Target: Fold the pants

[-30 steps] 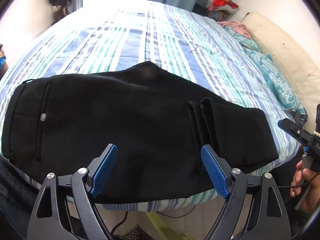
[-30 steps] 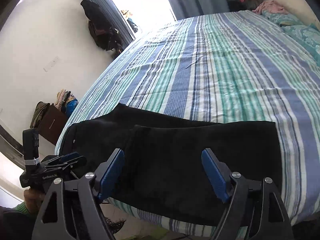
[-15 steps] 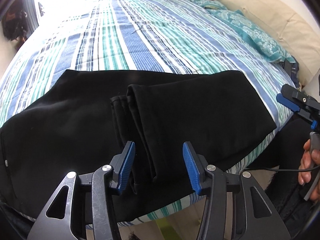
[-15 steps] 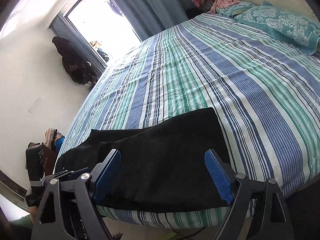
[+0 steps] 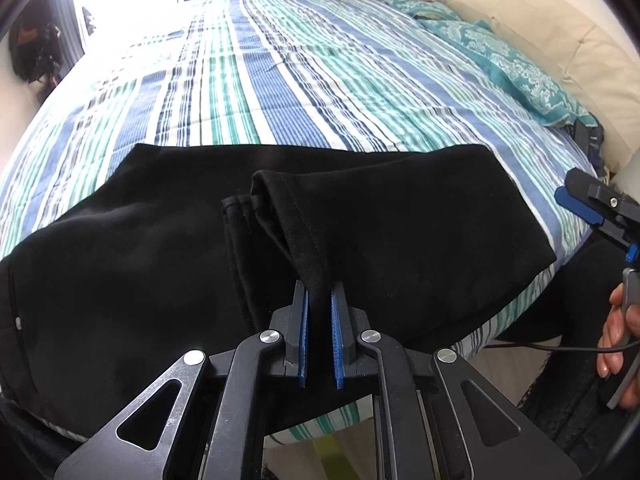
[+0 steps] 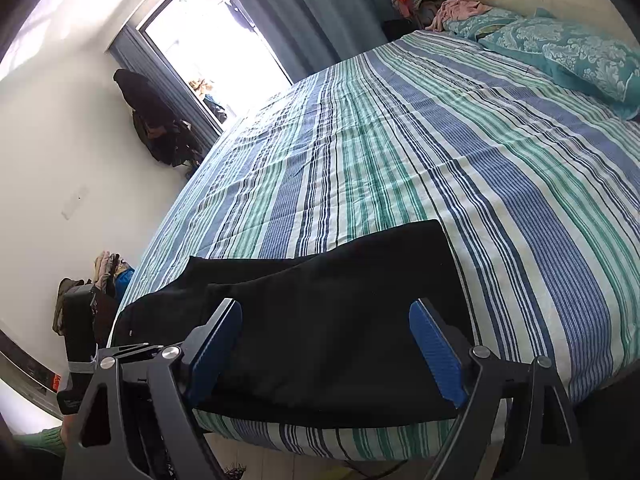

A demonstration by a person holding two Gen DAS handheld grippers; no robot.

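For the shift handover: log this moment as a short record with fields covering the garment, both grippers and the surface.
garment: black pants, folded over once, lying at the near edge of the bed
surface: striped bedspread
left gripper: shut on the pants' hemmed edge, cloth pinched between the blue pads
right gripper: open, pads apart above the pants, nothing held
other: teal pillows at the far end of the bed

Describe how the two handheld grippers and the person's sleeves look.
Both the left gripper and the right gripper are black scissor-like frames with silver rivets, triangular cutouts and ribbed blue pads on the jaws. A thin black cable trails below the right one. A green knit cuff shows by the left hand.
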